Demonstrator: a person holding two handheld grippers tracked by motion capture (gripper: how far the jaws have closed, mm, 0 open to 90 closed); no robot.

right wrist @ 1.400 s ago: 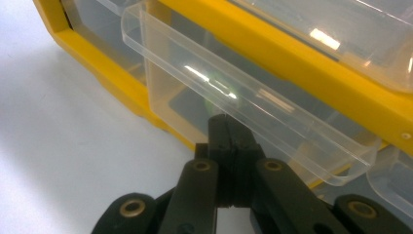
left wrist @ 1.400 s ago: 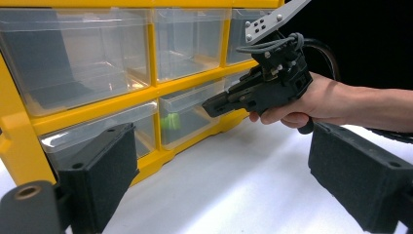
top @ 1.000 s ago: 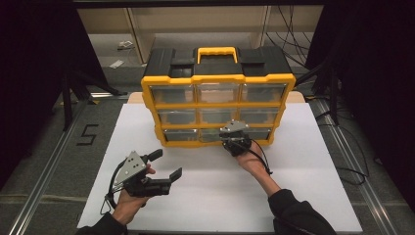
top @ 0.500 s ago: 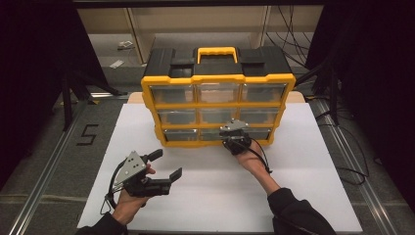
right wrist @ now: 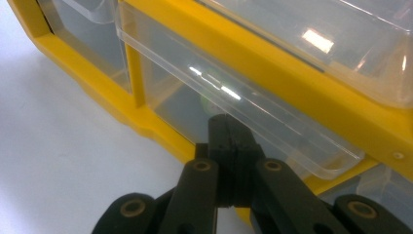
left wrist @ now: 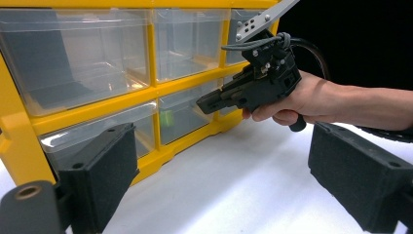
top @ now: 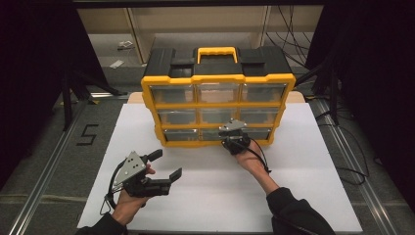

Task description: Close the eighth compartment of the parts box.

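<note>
Left gripper (top: 161, 166) held low over white mat (top: 303, 196), well apart from yellow organizer (top: 218, 78), forward-left of it; jaws spread wide, nothing between them. No shift noted against frames from a second ago. Right gripper (top: 234, 138) set against bottom-middle drawer (right wrist: 243, 105) of organizer; jaws pressed together, touching clear drawer front, nothing clamped. Small green item (left wrist: 167, 117) seen inside that drawer. Position unchanged; drawer judged not yet opened, pull likely pending.
</note>
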